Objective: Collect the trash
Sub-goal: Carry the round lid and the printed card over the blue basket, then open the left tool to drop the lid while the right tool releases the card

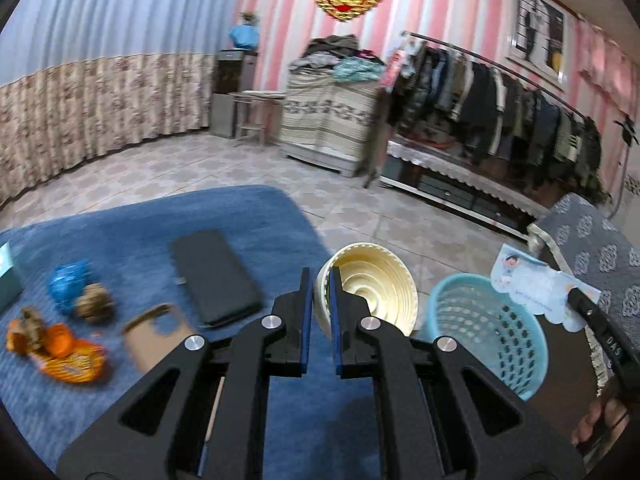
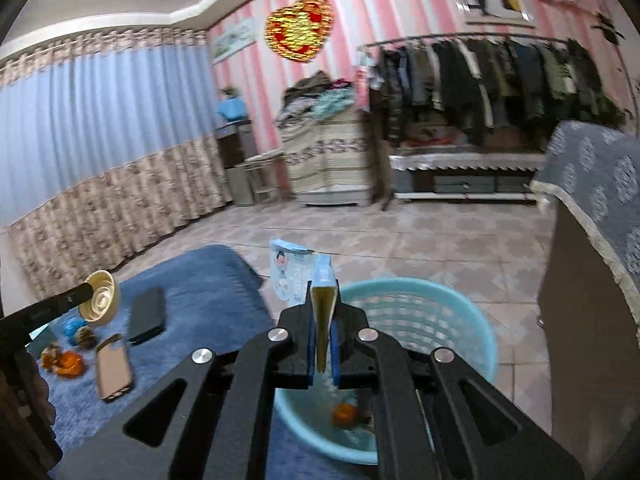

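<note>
My left tongs (image 1: 320,280) clamped on rim of cream ribbed paper bowl (image 1: 370,286), bowl tilted on edge, held above blue carpet (image 1: 248,216), just beside light blue perforated plastic basket (image 1: 486,328). My right tongs (image 2: 322,308) pinch flat pale blue printed wrapper (image 2: 294,276) edge-on, directly over same basket (image 2: 420,312); orange scrap (image 2: 345,414) already inside. On carpet, well apart from both tongs: orange wrapper (image 1: 68,354), crumpled blue wrapper (image 1: 68,282), brown crumpled ball (image 1: 94,300), black phone (image 1: 214,278), tan phone case (image 1: 154,332).
</note>
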The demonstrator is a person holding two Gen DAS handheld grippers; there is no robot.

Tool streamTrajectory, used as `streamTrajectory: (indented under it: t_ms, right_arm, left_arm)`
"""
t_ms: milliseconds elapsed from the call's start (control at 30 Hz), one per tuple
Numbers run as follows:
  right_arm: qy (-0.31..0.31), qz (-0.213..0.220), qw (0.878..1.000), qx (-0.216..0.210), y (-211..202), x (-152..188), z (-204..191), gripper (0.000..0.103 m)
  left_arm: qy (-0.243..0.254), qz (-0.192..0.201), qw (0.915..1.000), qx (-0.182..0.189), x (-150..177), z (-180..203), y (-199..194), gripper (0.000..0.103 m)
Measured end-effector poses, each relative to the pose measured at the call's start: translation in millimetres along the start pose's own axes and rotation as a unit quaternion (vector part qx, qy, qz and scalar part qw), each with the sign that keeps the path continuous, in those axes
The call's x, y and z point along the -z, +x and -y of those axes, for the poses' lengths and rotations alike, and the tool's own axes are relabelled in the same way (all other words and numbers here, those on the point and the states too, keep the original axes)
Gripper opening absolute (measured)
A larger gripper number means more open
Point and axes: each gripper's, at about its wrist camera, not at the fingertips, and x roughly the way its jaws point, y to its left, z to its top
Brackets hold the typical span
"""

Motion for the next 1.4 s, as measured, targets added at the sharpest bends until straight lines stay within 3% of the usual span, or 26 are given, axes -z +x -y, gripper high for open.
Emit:
streamTrajectory:
  t_ms: [100,267,367,1100,1200,1267,1400]
  right_arm:
    - [0.010,-0.002,1.000,0.029,3,0,21,0.006]
    - [0.063,0.003,0.997,0.036,12,-6,51,0.006]
    - [0.047,0.001,0.998,0.051,19,-8,54,0.006]
    - [0.095,-0.052,0.992,0.063,43,7,89,0.006]
    - [0.093,-0.055,0.992,0.063,45,6,88,0.006]
    - [0.091,-0.055,0.992,0.062,45,6,86,0.006]
    - [0.083,-0.056,0.993,0.058,46,6,82,0.006]
  left_arm:
    - [0.012,-0.006,0.9998,0.018,1,26,13,0.007]
    - [0.035,-0.021,0.9985,0.037,8,68,35,0.007]
    - [0.052,-0.032,0.9971,0.045,16,92,47,0.007]
    - [0.103,-0.083,0.9883,0.075,36,170,116,0.007]
    - [0.090,-0.088,0.9888,0.080,32,168,118,0.016]
    - [0.081,-0.089,0.9895,0.081,29,164,118,0.036]
    - [0.085,-0.072,0.9920,0.060,24,158,112,0.050]
